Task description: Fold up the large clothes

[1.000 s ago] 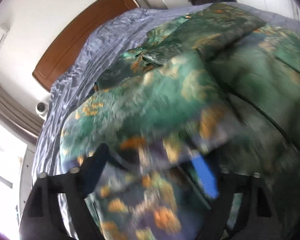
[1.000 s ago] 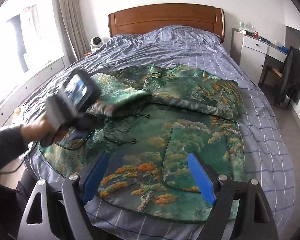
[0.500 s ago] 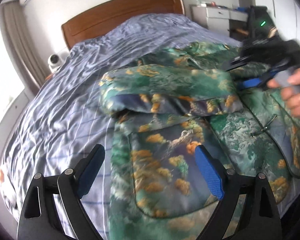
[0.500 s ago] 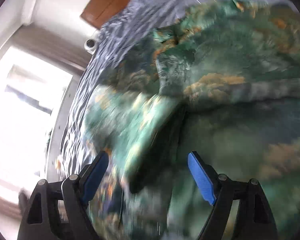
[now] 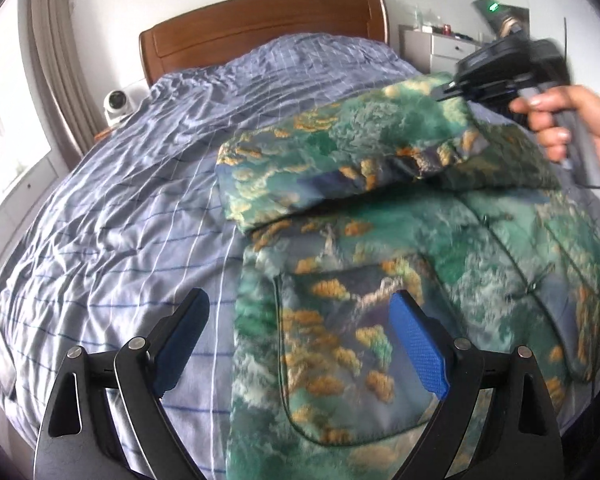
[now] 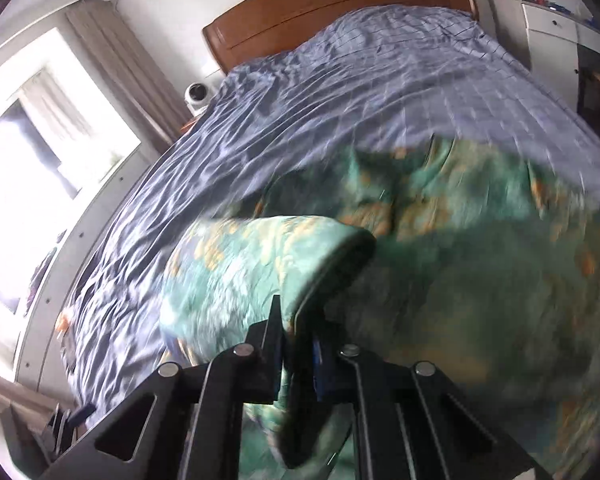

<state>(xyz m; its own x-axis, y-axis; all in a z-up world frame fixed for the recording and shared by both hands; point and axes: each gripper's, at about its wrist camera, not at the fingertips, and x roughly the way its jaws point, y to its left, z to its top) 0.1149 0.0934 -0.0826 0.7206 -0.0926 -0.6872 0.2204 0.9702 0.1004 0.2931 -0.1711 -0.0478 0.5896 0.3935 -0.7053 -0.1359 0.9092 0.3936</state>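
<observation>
On the bed, left wrist view
Left gripper: the black two-finger left gripper with blue pads (image 5: 300, 344) hangs with its fingers spread wide and nothing between them, above the near part of the bed.
Garment: the large green quilted jacket with orange and grey landscape print (image 5: 400, 280) lies flat on the right half of the blue checked bedsheet (image 5: 140, 208); its left hem runs down toward the near edge, and a big patch pocket shows between the gripper's fingers.
Sleeve: the jacket's sleeve (image 5: 340, 160) is lifted off the body of the garment and slants up toward the right.
Right gripper: the black right gripper (image 5: 464, 84), held in the person's right hand (image 5: 572, 124), pinches the upper end of that sleeve.
Surroundings: a brown wooden headboard (image 5: 260, 28) stands at the far end; a small white round camera (image 5: 118, 106) sits beside the bed's far left corner; a white drawer cabinet (image 5: 440, 50) stands off the far right corner.

On the bed, right wrist view
Right gripper (image 6: 296, 344): its fingers are pressed together on a fold of the sleeve (image 6: 260, 264), which bulges up just ahead of them.
Garment (image 6: 480, 280): blurred; it fills the right of the view over the bedsheet (image 6: 340, 100).
Surroundings: headboard (image 6: 340, 4) beyond; a bright window with beige curtains (image 6: 60, 128) along the left side.
</observation>
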